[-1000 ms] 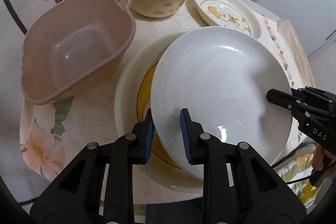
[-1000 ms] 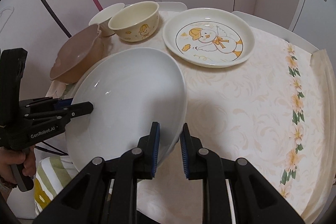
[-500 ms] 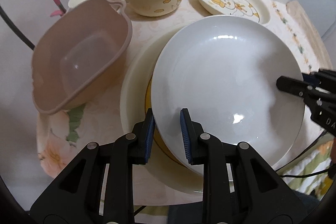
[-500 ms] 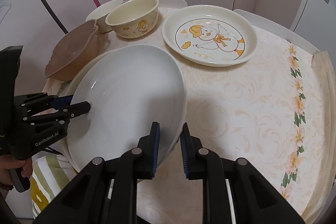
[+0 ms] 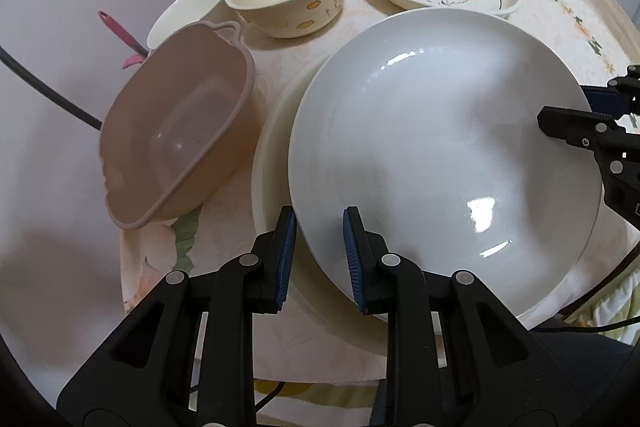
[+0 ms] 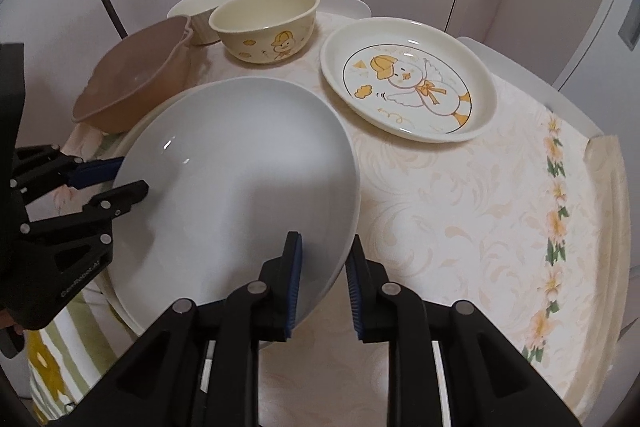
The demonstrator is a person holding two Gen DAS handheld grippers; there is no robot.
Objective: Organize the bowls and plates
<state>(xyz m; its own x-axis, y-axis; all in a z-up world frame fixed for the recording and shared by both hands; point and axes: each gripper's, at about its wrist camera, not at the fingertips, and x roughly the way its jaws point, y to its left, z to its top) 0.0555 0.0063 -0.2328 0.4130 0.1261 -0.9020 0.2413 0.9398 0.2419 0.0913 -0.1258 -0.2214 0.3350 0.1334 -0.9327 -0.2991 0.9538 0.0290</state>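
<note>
A large white plate (image 5: 440, 147) hangs above the table, held by both grippers. My left gripper (image 5: 319, 259) is shut on its near rim. My right gripper (image 6: 324, 279) is shut on the opposite rim, and it also shows in the left wrist view (image 5: 576, 115). The white plate (image 6: 240, 195) hovers over a cream plate (image 5: 272, 163) that lies on the table, mostly hidden. A cream duck plate (image 6: 408, 87) lies at the back right. A cream bowl (image 6: 266, 23) and a white bowl (image 6: 206, 9) stand at the back.
A pink plastic basin (image 5: 176, 139) sits tilted at the table's left edge. A pink utensil (image 5: 120, 35) sticks up behind it. The flowered tablecloth (image 6: 500, 227) is bare to the right of the plates. A door and cabinets stand behind the table.
Both grippers have lifted the white plate higher and tipped it more level. The left wrist view now looks further over the table, with the basin and bowls shifted.
</note>
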